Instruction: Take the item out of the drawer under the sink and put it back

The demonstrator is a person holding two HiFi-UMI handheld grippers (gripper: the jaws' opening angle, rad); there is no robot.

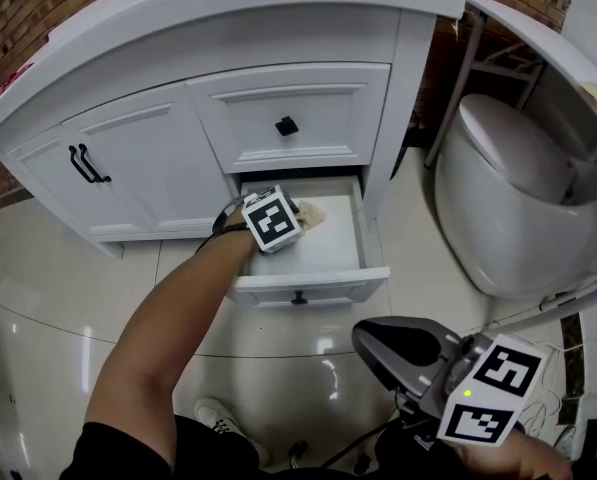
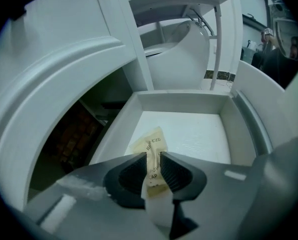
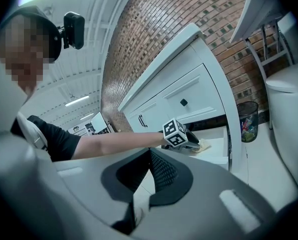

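My left hand-held gripper [image 2: 153,160] reaches into the open drawer [image 1: 372,240] under the sink, jaws clamped on a small yellowish packet [image 2: 150,143]. The packet's long axis runs along the jaws. Its free end sticks out past the tips, over the drawer's white floor, and points at the side wall nearest the toilet [image 1: 508,183]. My right hand-held gripper [image 3: 149,154] hangs well apart above the floor tiles, jaws pressed together on nothing.

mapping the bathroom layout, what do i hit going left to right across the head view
Going right: black cabinet door handles → left gripper shut on the packet in the open drawer → toilet.
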